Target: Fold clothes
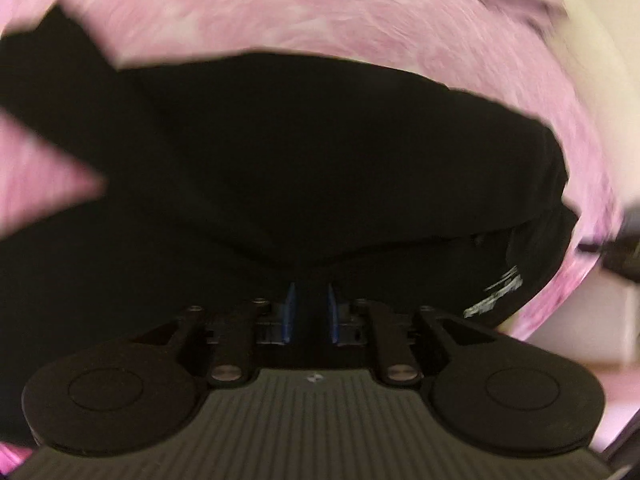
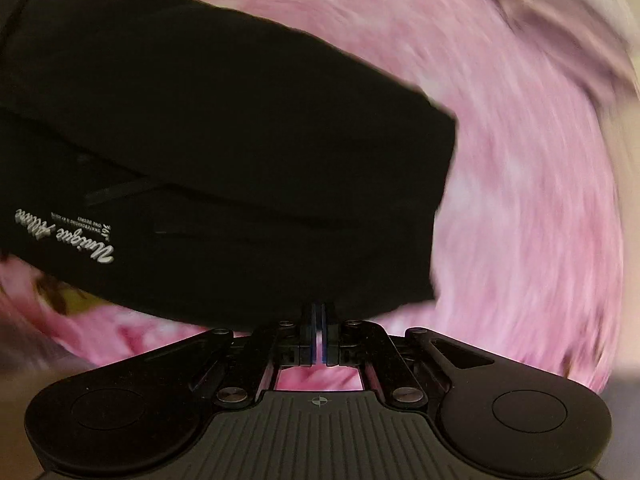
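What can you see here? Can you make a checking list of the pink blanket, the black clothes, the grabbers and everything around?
Surface: fluffy pink blanket, blurred.
Job's things: black garment with white script print, partly folded, lying on the blanket.
Clutter: nothing seen.
Grippers: left gripper has a small gap between its blue pads, dark cloth in it; grip unclear. Right gripper shut on the garment's near edge.
Cables: a dark blurred object at the left view's right edge; cannot tell what it is.
Surroundings: pale fabric beyond the blanket, blurred.
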Demonstrator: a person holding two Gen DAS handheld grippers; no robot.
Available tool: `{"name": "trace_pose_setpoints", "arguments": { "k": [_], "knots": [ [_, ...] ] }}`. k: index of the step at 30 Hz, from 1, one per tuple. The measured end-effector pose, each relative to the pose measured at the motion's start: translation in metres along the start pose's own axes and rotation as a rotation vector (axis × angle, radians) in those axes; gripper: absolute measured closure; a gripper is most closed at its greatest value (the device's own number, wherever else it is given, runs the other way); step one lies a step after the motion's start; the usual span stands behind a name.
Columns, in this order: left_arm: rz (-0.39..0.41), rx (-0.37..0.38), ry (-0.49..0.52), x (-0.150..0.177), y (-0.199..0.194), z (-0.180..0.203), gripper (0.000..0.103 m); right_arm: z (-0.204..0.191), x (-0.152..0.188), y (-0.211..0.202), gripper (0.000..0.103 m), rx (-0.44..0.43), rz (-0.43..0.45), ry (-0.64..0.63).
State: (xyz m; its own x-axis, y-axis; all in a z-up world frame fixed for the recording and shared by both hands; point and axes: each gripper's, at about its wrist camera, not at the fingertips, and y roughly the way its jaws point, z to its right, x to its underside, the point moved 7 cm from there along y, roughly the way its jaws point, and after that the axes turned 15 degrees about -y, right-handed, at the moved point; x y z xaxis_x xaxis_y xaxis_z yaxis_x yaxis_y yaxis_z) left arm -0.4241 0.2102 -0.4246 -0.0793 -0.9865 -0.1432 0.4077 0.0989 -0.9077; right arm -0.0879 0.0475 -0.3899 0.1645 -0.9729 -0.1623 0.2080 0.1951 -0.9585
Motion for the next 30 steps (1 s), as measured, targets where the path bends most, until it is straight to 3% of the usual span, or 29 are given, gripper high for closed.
{"name": "trace_pose_setpoints", "arguments": {
  "k": [1,7,11,16,22,27,30],
  "knots": [
    [0.017,0.007,-0.050,-0.001,-0.003,-0.004,0.076,0.004,0.000,-0.003,0.102,-0.038,0.038,0.110],
    [0.112,0.005,-0.348,-0.036,-0.007,-0.034,0.066,0.059,0.015,0.010,0.087,-0.328,0.267,0.887],
    [0.123,0.019,-0.451,-0.062,0.003,-0.038,0.066,0.086,0.027,0.026,0.074,-0.401,0.365,1.123],
    [0.136,-0.023,-0.496,-0.092,0.025,-0.033,0.063,0.110,0.037,0.045,0.070,-0.440,0.406,1.233],
    [0.149,-0.058,-0.494,-0.105,0.043,-0.024,0.063,0.128,0.045,0.065,0.070,-0.478,0.438,1.312],
    [0.172,-0.044,-0.488,-0.113,0.044,-0.019,0.063,0.136,0.041,0.068,0.070,-0.495,0.478,1.292],
    [0.183,-0.049,-0.463,-0.118,0.048,-0.013,0.065,0.136,0.037,0.067,0.070,-0.460,0.466,1.249]
  ]
}}
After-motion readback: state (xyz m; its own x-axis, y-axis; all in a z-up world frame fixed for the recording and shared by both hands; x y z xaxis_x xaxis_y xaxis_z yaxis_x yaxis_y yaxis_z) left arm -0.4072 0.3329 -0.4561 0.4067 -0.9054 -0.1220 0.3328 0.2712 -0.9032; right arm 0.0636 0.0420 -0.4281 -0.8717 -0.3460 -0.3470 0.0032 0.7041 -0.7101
